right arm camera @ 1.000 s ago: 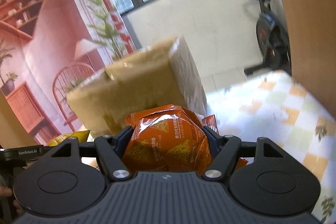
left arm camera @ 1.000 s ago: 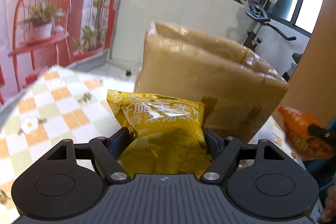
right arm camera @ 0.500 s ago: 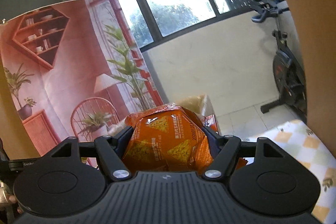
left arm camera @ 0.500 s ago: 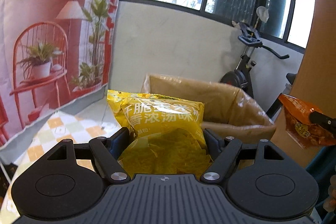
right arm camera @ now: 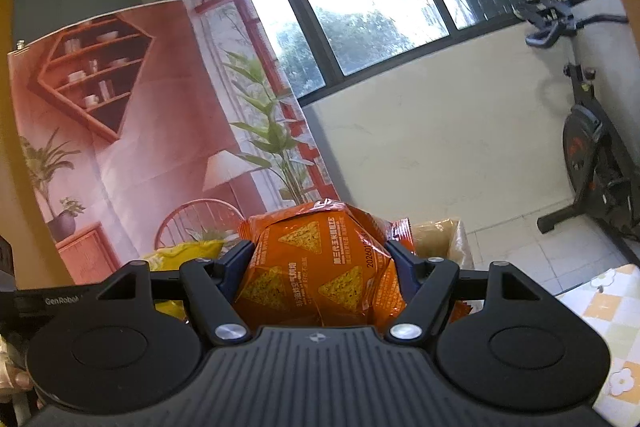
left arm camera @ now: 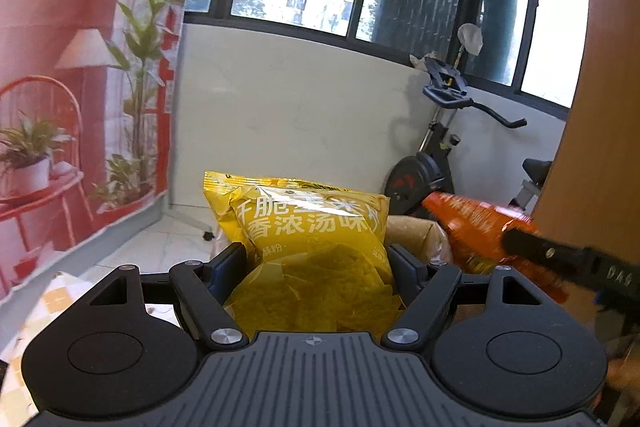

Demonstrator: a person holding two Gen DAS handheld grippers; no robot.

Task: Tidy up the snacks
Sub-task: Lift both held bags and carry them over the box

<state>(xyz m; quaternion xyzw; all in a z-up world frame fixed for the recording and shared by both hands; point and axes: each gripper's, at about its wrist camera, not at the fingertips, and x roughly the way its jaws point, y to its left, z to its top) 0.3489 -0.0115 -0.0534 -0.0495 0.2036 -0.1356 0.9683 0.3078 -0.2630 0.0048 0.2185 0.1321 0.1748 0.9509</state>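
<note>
Left wrist view: left hand-held gripper [left arm camera: 316, 263] pinches a yellow chip bag [left arm camera: 308, 227] aloft, near the open cardboard box [left arm camera: 416, 231] apparently meant to receive it. Right hand-held gripper [right arm camera: 320, 263] likewise clamps an orange tortilla-chip bag [right arm camera: 320, 267], raised beside it.

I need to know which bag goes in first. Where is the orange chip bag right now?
The orange chip bag is clamped in the right gripper, held in the air above the cardboard box, just right of the yellow chip bag.
</note>
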